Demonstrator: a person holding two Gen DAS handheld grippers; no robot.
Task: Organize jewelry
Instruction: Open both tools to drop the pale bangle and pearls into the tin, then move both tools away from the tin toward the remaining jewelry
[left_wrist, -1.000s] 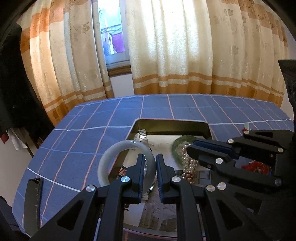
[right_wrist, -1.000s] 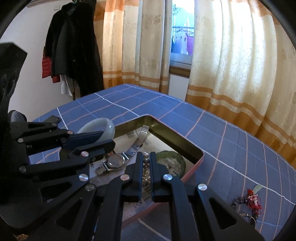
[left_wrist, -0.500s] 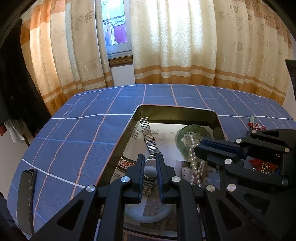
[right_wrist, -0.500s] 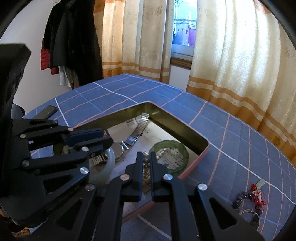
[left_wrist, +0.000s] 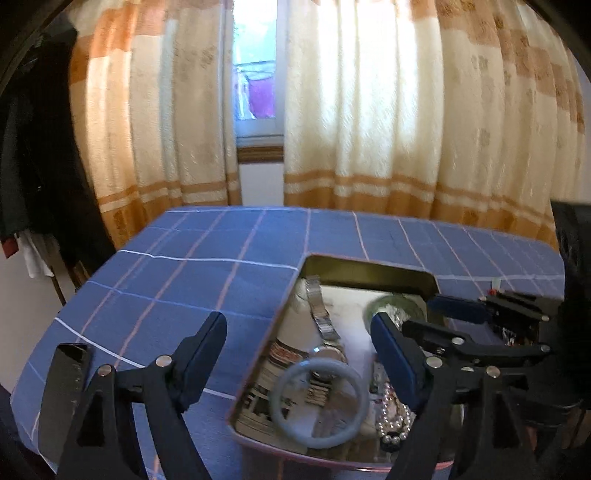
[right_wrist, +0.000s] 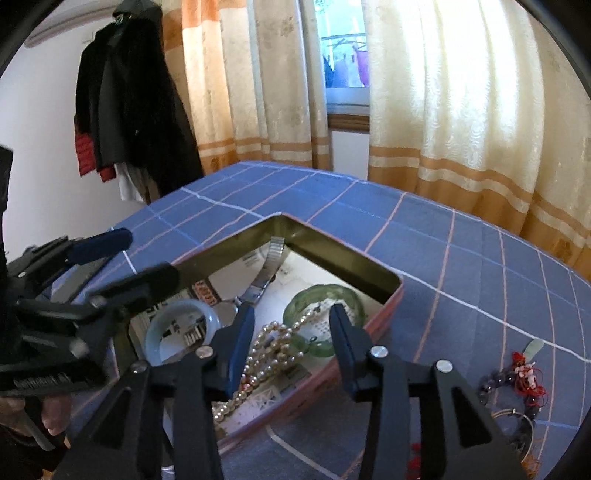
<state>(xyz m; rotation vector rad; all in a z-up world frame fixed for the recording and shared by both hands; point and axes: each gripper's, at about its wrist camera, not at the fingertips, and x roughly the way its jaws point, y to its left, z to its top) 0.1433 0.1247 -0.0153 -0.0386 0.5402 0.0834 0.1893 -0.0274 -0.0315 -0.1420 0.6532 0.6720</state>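
Observation:
A pink tin box (left_wrist: 258, 347) (right_wrist: 384, 306) sits on the blue checked tablecloth. In it lie a pale bangle (left_wrist: 318, 402) (right_wrist: 155, 334), a metal watch (left_wrist: 321, 325) (right_wrist: 271, 258), a green bangle (right_wrist: 321, 321) and a pearl string (left_wrist: 393, 421) (right_wrist: 269, 354). My left gripper (left_wrist: 299, 350) is open and empty above the pale bangle. My right gripper (right_wrist: 291, 328) is open and empty above the pearls; it also shows in the left wrist view (left_wrist: 458, 310). The left gripper shows in the right wrist view (right_wrist: 144, 254).
Dark beads with a red tassel (right_wrist: 517, 376) and a thin ring (right_wrist: 517, 424) lie on the cloth right of the box. A black phone (left_wrist: 62, 391) lies at the table's left edge. Curtains (left_wrist: 369, 110) and hanging coats (right_wrist: 129, 103) stand behind.
My left gripper carried the pale bangle into the box, then opened and let it go; it now lies flat in the box. My right gripper has also opened.

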